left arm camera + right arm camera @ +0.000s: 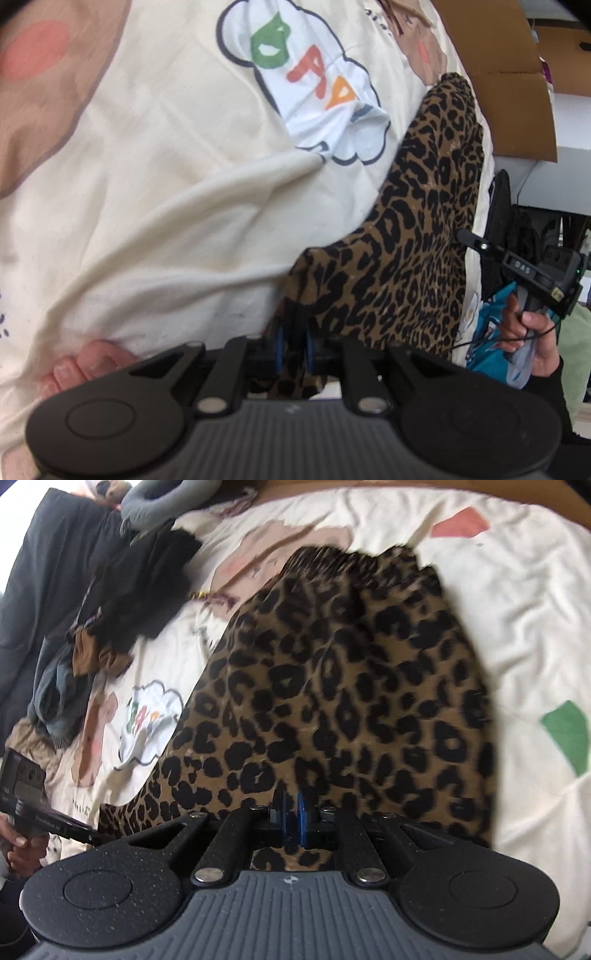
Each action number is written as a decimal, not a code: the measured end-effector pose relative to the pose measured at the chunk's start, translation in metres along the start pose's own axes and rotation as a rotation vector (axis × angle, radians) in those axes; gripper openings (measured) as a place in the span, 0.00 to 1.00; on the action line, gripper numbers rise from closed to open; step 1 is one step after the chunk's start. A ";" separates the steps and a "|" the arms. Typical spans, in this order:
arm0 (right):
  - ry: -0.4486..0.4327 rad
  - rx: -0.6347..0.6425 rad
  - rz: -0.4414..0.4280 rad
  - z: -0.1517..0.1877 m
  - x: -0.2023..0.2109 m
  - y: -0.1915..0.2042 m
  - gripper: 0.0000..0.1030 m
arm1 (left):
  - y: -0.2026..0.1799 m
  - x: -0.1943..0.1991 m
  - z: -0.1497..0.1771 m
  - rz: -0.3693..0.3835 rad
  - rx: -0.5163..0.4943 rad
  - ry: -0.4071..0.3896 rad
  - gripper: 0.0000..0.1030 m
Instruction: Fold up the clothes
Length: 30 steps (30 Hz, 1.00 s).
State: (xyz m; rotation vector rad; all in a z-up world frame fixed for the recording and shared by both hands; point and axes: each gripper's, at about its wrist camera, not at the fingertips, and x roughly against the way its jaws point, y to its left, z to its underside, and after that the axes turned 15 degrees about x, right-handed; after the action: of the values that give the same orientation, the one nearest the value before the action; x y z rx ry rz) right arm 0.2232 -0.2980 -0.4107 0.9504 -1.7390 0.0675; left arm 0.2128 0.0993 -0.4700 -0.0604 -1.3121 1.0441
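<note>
A leopard-print garment point(343, 686) lies spread on a cream bedsheet point(517, 602) with cartoon prints. My right gripper point(291, 812) is shut on the near edge of it, blue pads pressed together with the cloth between. In the left wrist view the same leopard-print garment point(413, 229) runs away from my left gripper point(295, 339), which is shut on its corner. The right gripper point(476, 242) shows there at the garment's right edge, and the left gripper's tip point(88, 836) shows at the lower left of the right wrist view.
A pile of dark and brown clothes point(110, 602) lies at the left of the bed, beside a dark blanket point(44, 572). A cardboard box point(509, 55) stands beyond the bed. A teal garment point(495, 332) lies near the bed's edge.
</note>
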 end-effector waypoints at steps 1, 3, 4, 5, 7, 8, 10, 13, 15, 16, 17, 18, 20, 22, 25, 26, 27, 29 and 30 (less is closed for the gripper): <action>0.013 -0.001 -0.005 0.000 -0.005 0.001 0.06 | 0.000 0.000 0.000 0.001 -0.002 0.001 0.10; 0.034 0.008 -0.010 0.000 -0.015 0.004 0.06 | 0.001 0.001 -0.001 0.002 -0.007 0.003 0.10; 0.038 0.016 -0.013 -0.002 -0.019 0.006 0.06 | 0.001 0.001 -0.001 0.002 -0.008 0.003 0.10; 0.035 0.022 -0.019 -0.005 -0.021 0.009 0.06 | 0.001 0.001 -0.002 0.003 -0.008 0.004 0.10; 0.030 0.035 -0.030 -0.010 -0.025 0.015 0.07 | 0.001 0.000 -0.002 0.003 -0.007 0.004 0.10; 0.026 0.043 -0.037 -0.014 -0.028 0.018 0.07 | 0.001 0.000 -0.001 0.004 -0.008 0.004 0.10; 0.013 0.065 -0.056 -0.023 -0.031 0.027 0.07 | 0.000 -0.001 -0.001 0.004 -0.009 0.003 0.10; 0.008 0.094 -0.080 -0.035 -0.039 0.040 0.07 | 0.000 -0.001 0.000 0.005 -0.009 0.003 0.10; 0.001 0.108 -0.097 -0.041 -0.044 0.048 0.07 | 0.000 -0.001 0.000 0.004 -0.008 0.002 0.10; -0.004 0.116 -0.106 -0.044 -0.047 0.052 0.07 | 0.000 -0.002 0.001 0.004 -0.007 0.002 0.10; -0.010 0.121 -0.116 -0.047 -0.049 0.056 0.07 | 0.000 -0.002 0.001 0.004 -0.007 0.002 0.10; -0.021 0.122 -0.125 -0.050 -0.051 0.058 0.08 | 0.000 -0.002 0.001 0.003 -0.006 0.002 0.10; -0.032 0.127 -0.132 -0.054 -0.057 0.061 0.16 | 0.000 -0.003 0.001 0.002 -0.006 0.002 0.10; -0.037 0.131 -0.134 -0.058 -0.064 0.063 0.18 | -0.001 -0.003 0.001 0.001 -0.006 0.001 0.10; -0.024 0.144 -0.119 -0.061 -0.074 0.065 0.19 | -0.002 -0.004 0.003 0.001 -0.005 0.001 0.10; -0.020 0.158 -0.105 -0.061 -0.077 0.066 0.20 | -0.002 -0.004 0.003 0.002 -0.004 0.001 0.10; -0.012 0.185 -0.076 -0.060 -0.079 0.068 0.20 | -0.002 -0.004 0.003 0.002 -0.003 0.001 0.10; 0.000 0.219 -0.030 -0.058 -0.082 0.071 0.18 | -0.002 -0.005 0.004 0.001 -0.004 0.002 0.10; 0.000 0.225 -0.017 -0.056 -0.082 0.073 0.18 | -0.003 -0.005 0.004 0.001 -0.004 0.002 0.10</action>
State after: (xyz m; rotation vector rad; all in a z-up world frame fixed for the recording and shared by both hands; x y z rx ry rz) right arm 0.2286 -0.1758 -0.4274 1.1279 -1.7480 0.2562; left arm 0.2118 0.0924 -0.4714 -0.0652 -1.3123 1.0416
